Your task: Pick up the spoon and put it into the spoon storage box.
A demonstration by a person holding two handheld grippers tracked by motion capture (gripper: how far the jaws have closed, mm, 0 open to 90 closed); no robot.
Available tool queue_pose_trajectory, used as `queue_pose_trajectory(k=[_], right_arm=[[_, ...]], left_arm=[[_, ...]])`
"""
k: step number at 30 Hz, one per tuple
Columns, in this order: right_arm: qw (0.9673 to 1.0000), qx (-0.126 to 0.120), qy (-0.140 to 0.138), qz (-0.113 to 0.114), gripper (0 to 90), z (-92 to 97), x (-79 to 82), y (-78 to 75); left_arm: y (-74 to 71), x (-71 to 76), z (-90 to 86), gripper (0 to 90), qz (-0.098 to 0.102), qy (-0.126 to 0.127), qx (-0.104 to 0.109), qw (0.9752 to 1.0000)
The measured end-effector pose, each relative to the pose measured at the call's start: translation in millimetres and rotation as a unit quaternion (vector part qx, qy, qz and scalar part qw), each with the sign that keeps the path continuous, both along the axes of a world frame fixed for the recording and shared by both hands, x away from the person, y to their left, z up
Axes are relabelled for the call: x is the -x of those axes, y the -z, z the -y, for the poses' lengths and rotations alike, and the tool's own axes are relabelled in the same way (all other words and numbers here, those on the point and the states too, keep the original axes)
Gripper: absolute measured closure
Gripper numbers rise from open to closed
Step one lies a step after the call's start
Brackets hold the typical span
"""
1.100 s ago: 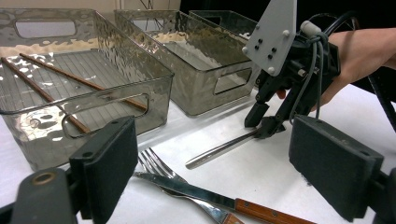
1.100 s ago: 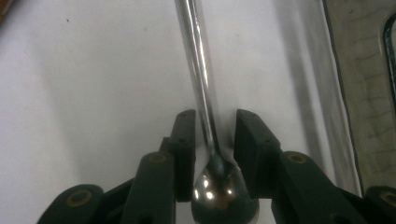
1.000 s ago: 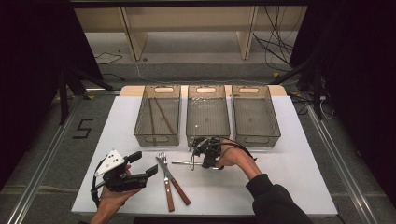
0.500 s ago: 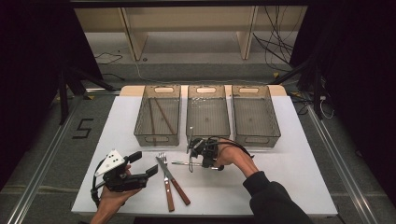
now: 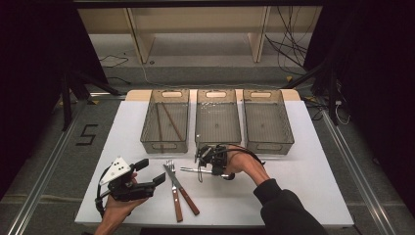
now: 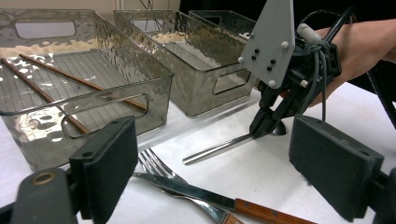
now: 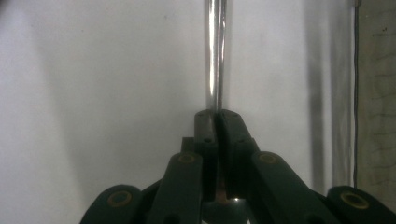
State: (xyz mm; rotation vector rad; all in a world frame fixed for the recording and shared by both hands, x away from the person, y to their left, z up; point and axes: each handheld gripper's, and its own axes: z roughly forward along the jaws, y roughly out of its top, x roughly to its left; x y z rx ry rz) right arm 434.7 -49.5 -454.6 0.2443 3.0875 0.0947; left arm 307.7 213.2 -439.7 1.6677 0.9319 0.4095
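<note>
A steel spoon (image 5: 190, 170) lies on the white table (image 5: 303, 191) in front of the middle bin. My right gripper (image 5: 200, 170) is shut on it; its jaws have just been closing, with the handle (image 7: 215, 56) pinched between them. In the left gripper view the handle (image 6: 215, 149) sticks out of the right gripper (image 6: 261, 130) toward me. My left gripper (image 5: 151, 172) hovers open at the front left, and nothing sits between its pads (image 6: 109, 163).
A fork (image 5: 170, 170) and a wooden-handled knife (image 5: 185, 195) lie crossed between the two grippers. Three clear grey bins stand in a row behind: the left bin (image 5: 164, 145) holds two chopsticks (image 5: 170, 120), beside it the middle bin (image 5: 218, 142) and the right bin (image 5: 269, 145).
The right gripper's jaws have closed on the spoon handle. Both hands have kept their places.
</note>
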Motion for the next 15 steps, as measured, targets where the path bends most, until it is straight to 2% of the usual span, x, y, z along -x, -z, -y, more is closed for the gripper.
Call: queue_pose_trajectory(k=[13, 15], right_arm=[[0.9998, -0.012, 0.011, -0.008, 87.0, 1.5, -0.7, -1.2], [0.9998, -0.008, 0.013, -0.012, 87.0, 0.8, -0.7, -2.4]], left_arm=[[0.0, -0.1, -0.1, 15.1, 0.000, -0.001, -0.001, 1.0000], [0.0, -0.1, -0.1, 15.1, 0.000, -0.001, -0.001, 1.0000]])
